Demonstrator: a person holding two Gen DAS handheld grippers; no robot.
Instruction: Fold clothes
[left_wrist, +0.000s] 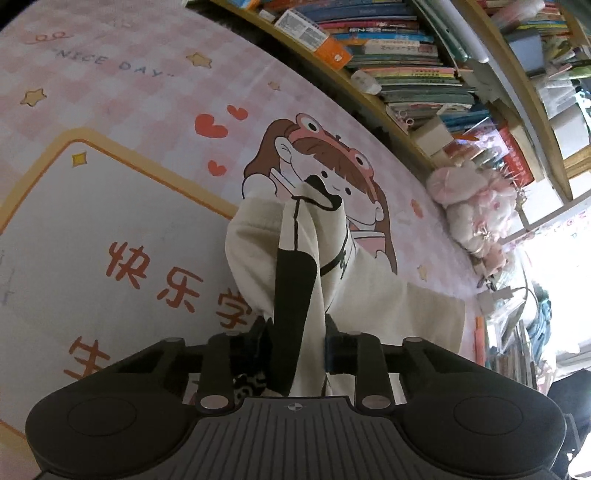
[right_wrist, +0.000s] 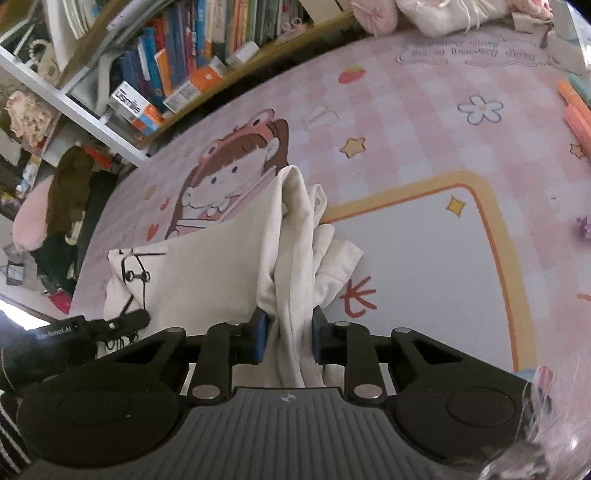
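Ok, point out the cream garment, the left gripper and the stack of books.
cream garment (right_wrist: 207, 273), right wrist view, flat front panel.
left gripper (left_wrist: 297, 343), left wrist view, between its fingertips, on pinched cloth.
stack of books (left_wrist: 399, 51), left wrist view, spines.

a home bedroom: cartoon mat (left_wrist: 110, 110), crammed bookshelves (left_wrist: 406, 55), plush toys (left_wrist: 469, 206).

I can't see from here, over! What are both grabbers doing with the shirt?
Left gripper shut on cream garment. Right gripper shut on its bunched white fabric. Garment partly on pink mat. Nothing in the way.
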